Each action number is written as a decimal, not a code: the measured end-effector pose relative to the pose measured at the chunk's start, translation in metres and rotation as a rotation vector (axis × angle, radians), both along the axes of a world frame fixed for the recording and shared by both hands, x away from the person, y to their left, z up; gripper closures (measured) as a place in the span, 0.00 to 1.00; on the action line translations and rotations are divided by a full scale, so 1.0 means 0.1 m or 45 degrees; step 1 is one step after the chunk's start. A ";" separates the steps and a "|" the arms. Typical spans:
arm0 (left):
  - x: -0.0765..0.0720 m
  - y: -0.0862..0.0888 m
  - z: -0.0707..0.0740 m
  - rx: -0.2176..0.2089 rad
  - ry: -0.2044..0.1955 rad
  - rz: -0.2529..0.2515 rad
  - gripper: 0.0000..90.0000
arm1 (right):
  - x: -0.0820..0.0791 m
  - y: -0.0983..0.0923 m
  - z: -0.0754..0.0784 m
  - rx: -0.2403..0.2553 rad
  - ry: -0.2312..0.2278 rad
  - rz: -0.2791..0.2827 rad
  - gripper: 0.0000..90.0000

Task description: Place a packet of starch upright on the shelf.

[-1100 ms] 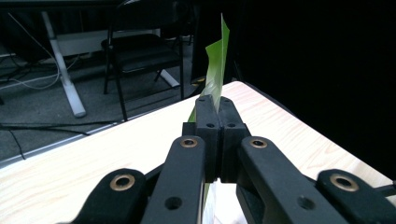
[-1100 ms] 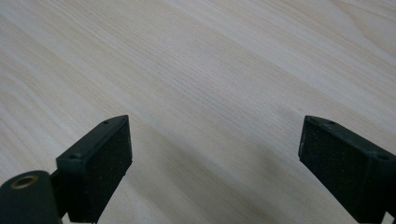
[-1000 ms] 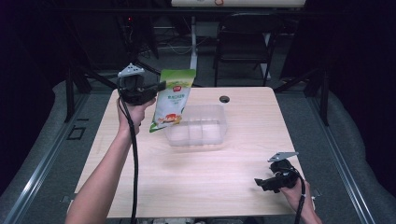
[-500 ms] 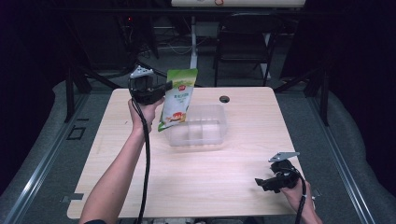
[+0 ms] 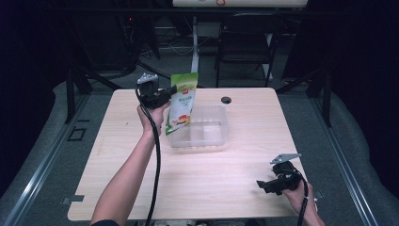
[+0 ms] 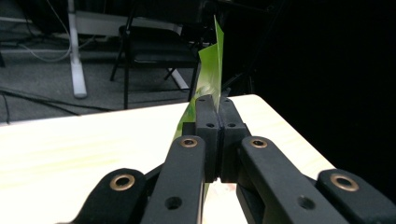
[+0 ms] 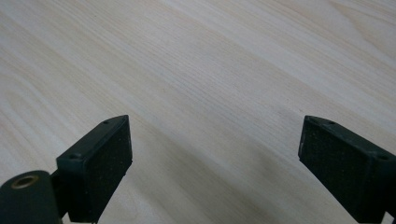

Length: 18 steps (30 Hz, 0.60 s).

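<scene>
Left tool (image 5: 175, 88) clenched on upright green plastic snack pouch (image 5: 182, 104) over clear plastic tub (image 5: 207, 136); right tool (image 5: 261, 185) released above pale wooden worktop (image 5: 235, 183).

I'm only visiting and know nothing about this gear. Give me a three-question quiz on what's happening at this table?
1. True or false: the left hand-held gripper is clamped on the green pouch.
2. The clear plastic container sits: A) on the floor, B) on the table, C) on the chair.
3. Fill in: the right hand-held gripper has its jaws ____ over bare wood.

Key: 1 true; 2 B; 3 open.
</scene>
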<state>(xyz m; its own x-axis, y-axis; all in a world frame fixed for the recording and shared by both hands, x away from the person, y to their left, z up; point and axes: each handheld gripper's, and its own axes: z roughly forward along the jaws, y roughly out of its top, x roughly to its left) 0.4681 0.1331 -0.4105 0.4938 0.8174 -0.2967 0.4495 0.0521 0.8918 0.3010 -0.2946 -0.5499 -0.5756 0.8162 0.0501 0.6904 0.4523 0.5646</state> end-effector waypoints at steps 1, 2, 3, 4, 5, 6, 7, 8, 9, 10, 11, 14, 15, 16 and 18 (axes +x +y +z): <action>0.00 0.00 -0.03 -0.007 0.003 -0.001 1.00 | 0.00 0.00 -0.01 0.010 -0.001 0.008 0.10; 0.00 0.00 -0.06 -0.004 0.008 -0.004 1.00 | 0.00 0.01 -0.01 0.015 -0.006 0.005 0.10; 0.00 0.00 -0.09 -0.002 0.008 -0.002 1.00 | 0.00 0.01 -0.01 0.018 -0.005 0.006 0.10; -0.01 0.00 -0.12 0.004 0.007 -0.005 1.00 | 0.00 0.01 -0.01 0.021 -0.005 0.006 0.10; -0.02 0.01 -0.14 0.008 0.006 -0.007 1.00 | 0.00 0.01 -0.01 0.022 0.007 0.012 0.10; -0.04 0.01 -0.16 0.017 0.007 -0.003 1.00 | 0.00 0.01 -0.01 0.022 0.007 0.012 0.10; -0.05 0.01 -0.18 0.032 0.006 -0.001 1.00 | 0.01 0.01 -0.01 0.020 0.010 0.013 0.10; -0.06 0.01 -0.21 0.048 0.010 -0.005 1.00 | 0.01 0.01 -0.01 0.020 0.010 0.013 0.10; -0.09 0.02 -0.25 0.068 0.014 -0.006 1.00 | 0.00 0.01 -0.01 0.015 0.007 0.014 0.10; -0.09 0.02 -0.25 0.068 0.014 -0.006 0.99 | 0.00 0.01 -0.01 0.015 0.007 0.014 0.10; -0.13 0.03 -0.27 0.074 0.006 -0.010 0.99 | 0.00 0.02 -0.01 0.013 0.002 0.005 0.10; -0.19 0.06 -0.25 0.130 -0.011 -0.013 0.98 | 0.00 0.02 -0.01 0.011 0.006 0.011 0.10; -0.20 0.07 -0.24 0.140 -0.015 -0.018 0.97 | 0.00 0.02 -0.01 0.014 0.000 0.005 0.10; -0.20 0.07 -0.21 0.164 -0.015 -0.031 0.94 | 0.00 0.02 -0.02 0.013 0.003 0.006 0.10; -0.17 0.06 -0.16 0.230 -0.010 -0.050 0.84 | 0.01 0.02 -0.02 0.004 0.006 0.010 0.10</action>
